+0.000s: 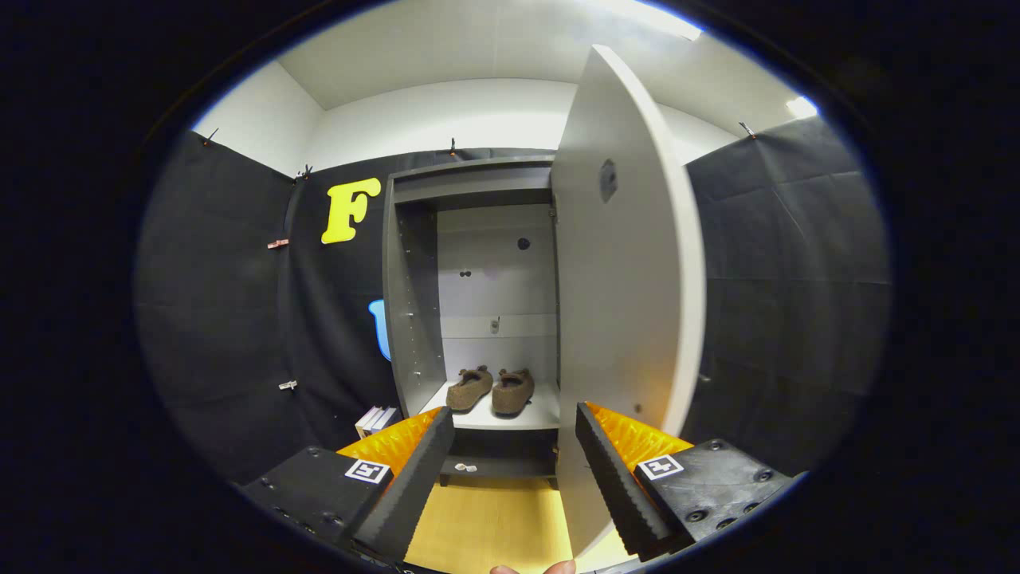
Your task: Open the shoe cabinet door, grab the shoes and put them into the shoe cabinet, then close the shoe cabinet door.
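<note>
Gripper (514,446) fingers are standing wide apart and holding nothing, aimed at the cabinet (414,303) from a little way back. Between the fingers the wooden floor (486,518) is showing, and beyond them the cabinet's inside is lying open.

A pair of brown shoes (490,389) is sitting side by side on the lower shelf (510,416), toes pointing towards the back wall, the two just beside each other and possibly touching. They are resting well beyond the fingertips, roughly in line with the gap between them.

The door (629,303) is hanging open on the cabinet's right side, swung out towards the gripper, its lower edge reaching down just beside the right finger (617,486); whether the two are touching is hard to tell from this angle. A small dark round mark is showing high on the door's inner face.

Beneath the shelf, a small pale object is lying in the shadowed space. Left of the cabinet, some light-coloured flat items (374,418) are leaning near the left finger (410,478).
</note>
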`<state>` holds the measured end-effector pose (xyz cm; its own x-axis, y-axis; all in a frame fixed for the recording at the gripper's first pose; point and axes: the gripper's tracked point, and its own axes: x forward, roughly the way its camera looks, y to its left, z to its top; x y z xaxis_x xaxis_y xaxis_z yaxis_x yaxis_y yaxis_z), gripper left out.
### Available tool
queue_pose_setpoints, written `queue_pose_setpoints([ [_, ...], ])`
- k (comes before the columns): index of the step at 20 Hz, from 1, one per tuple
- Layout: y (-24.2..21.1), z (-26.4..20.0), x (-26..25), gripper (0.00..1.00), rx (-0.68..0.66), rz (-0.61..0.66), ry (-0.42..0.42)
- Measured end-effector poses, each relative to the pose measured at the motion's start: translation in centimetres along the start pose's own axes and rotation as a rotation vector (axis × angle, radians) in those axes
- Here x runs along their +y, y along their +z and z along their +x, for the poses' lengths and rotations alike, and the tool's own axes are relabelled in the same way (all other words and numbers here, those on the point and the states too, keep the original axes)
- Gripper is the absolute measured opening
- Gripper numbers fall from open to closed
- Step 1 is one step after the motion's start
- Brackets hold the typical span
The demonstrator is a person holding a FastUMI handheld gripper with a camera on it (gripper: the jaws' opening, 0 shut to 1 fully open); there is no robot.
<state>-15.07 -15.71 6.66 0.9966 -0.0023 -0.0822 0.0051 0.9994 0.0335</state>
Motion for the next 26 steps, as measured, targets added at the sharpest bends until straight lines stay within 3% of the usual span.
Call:
queue_pose_setpoints([
  [6, 0.2, -4.0, -7.9, 0.97, 0.01, 0.043, -0.145],
  [12, -0.4, -3.3, -16.4, 0.98, 0.025, 0.081, -0.3],
  [19, -1.6, 2.2, -19.7, 0.98, 0.057, 0.069, -0.324],
  [26, -1.6, 2.9, -18.1, 0.98, 0.068, 0.065, -0.35],
])
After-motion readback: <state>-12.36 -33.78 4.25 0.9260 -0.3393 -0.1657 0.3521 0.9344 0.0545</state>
